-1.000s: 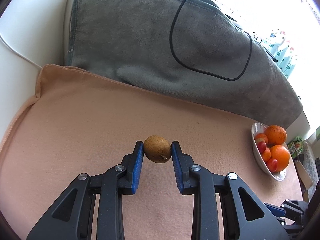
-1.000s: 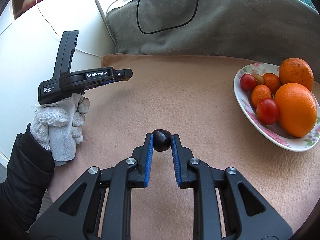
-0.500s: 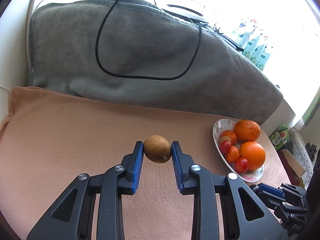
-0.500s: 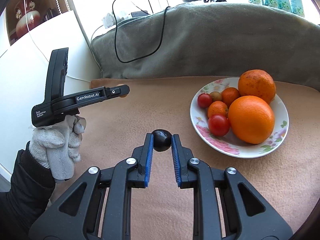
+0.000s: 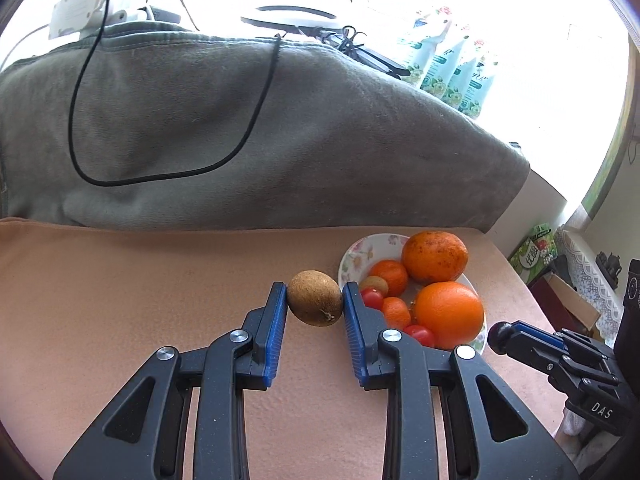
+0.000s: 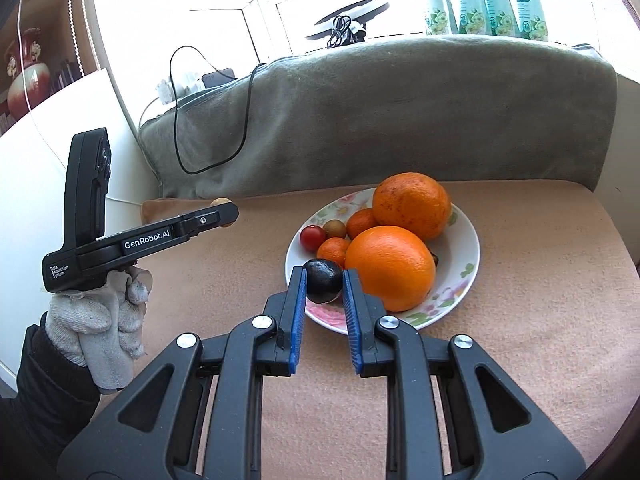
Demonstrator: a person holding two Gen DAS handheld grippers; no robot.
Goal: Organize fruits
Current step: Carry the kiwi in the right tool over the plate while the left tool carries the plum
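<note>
My right tongs (image 6: 324,286), clamping a small dark glossy fruit (image 6: 323,281), hang nearer the flowered white porcelain plate (image 6: 460,296) than my left tongs (image 5: 314,300), which grip a brown oval fruit (image 5: 314,297).

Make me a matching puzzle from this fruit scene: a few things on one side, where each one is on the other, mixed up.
Things:
1. brown fruit
2. dark fruit
3. big orange
4. black cable

Places:
A. lying on the flowered plate
B. draped over the grey blanket
C. clamped in the right gripper
D. clamped in the left gripper

Pairs: 1-D, 2-C, 3-A, 4-B
</note>
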